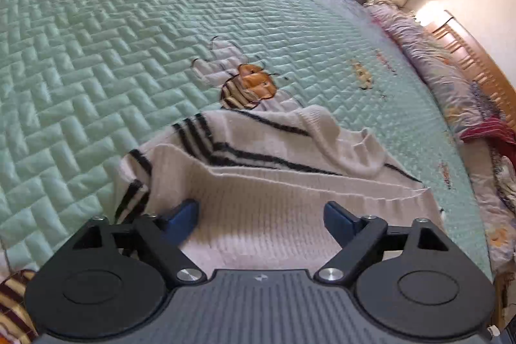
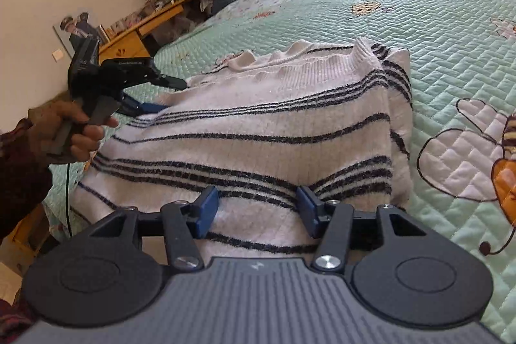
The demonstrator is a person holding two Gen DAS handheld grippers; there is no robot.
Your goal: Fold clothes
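Both grippers gape, left gripper (image 1: 259, 216) and right gripper (image 2: 258, 210), seemingly unclamped, at sweater (image 2: 258, 124) edges.

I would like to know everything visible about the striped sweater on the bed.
The sweater is a white ribbed knit with thin black stripes in groups. It lies partly folded and rumpled on the green quilted bedspread, its ribbed collar away from the right camera. The right hand-held gripper straddles its near edge, and the left hand-held gripper hangs open over it.

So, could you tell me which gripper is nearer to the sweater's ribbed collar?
Left. The left gripper stands open at the sweater's collar end; the right gripper sits at the opposite, near edge.
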